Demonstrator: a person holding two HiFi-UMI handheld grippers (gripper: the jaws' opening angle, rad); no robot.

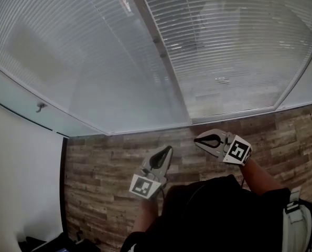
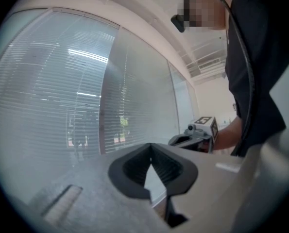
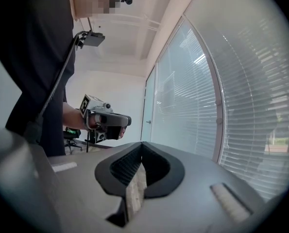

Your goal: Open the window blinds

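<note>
White slatted blinds hang behind a glass wall: one panel on the left (image 1: 82, 51), one on the right (image 1: 234, 41), with a grey post (image 1: 161, 51) between them. My left gripper (image 1: 166, 150) is held low in front of the glass, jaws together, nothing in them. My right gripper (image 1: 197, 139) is beside it, nearer the post's foot, also shut and empty. Neither touches the blinds or the glass. The left gripper view shows its shut tips (image 2: 151, 145) and the right gripper (image 2: 183, 140) beyond. In the right gripper view, its shut tips (image 3: 142, 143) point along the window, with the left gripper (image 3: 117, 123) ahead.
A wood-plank floor (image 1: 108, 172) runs along the foot of the glass. At far left a glass door has a small handle (image 1: 40, 107) beside a white wall (image 1: 19, 182). Dark objects (image 1: 45, 243) lie at the bottom left. An office chair (image 3: 71, 132) stands far back.
</note>
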